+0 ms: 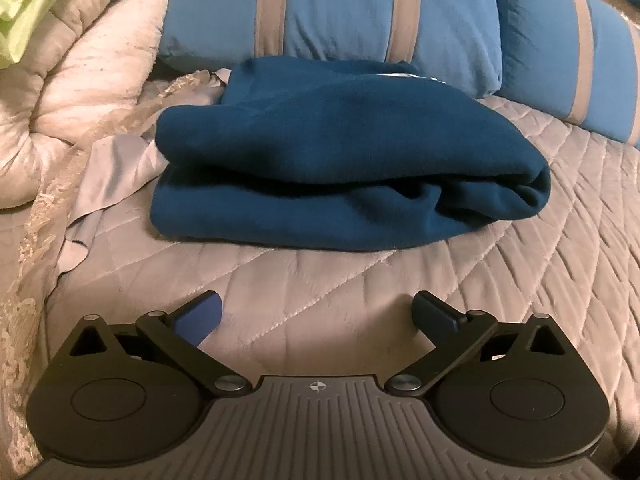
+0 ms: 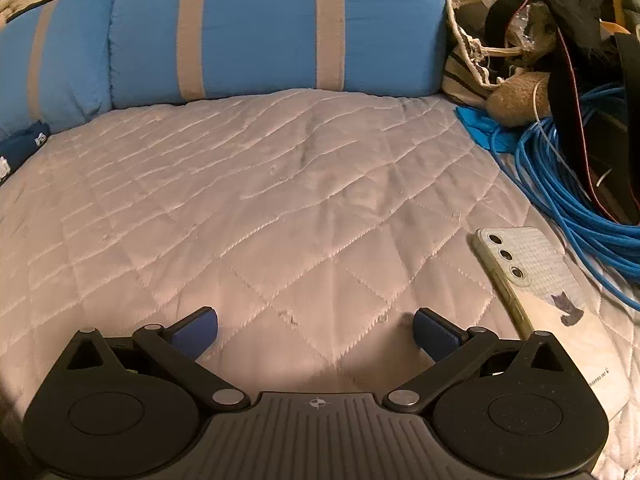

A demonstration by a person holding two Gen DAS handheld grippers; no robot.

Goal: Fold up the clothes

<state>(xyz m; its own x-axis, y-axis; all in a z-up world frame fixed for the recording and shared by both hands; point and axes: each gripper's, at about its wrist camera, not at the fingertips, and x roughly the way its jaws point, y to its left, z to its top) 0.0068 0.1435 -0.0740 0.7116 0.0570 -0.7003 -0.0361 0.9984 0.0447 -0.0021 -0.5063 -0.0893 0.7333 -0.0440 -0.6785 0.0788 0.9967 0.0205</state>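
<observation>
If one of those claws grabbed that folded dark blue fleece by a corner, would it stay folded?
Probably not. The dark blue fleece looks soft and thick, its layers lying loose, so it would likely droop and unfold. It seems bulky but light, and fuzzy enough to grip without slipping.

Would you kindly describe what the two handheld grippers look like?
Both look alike. The left gripper and the right gripper each have a ribbed grey body with a small crosshair mark, two black round-ended housings, black link arms with silver pivots, and blue pads on the fingers. No cables or sleeves show.
</observation>
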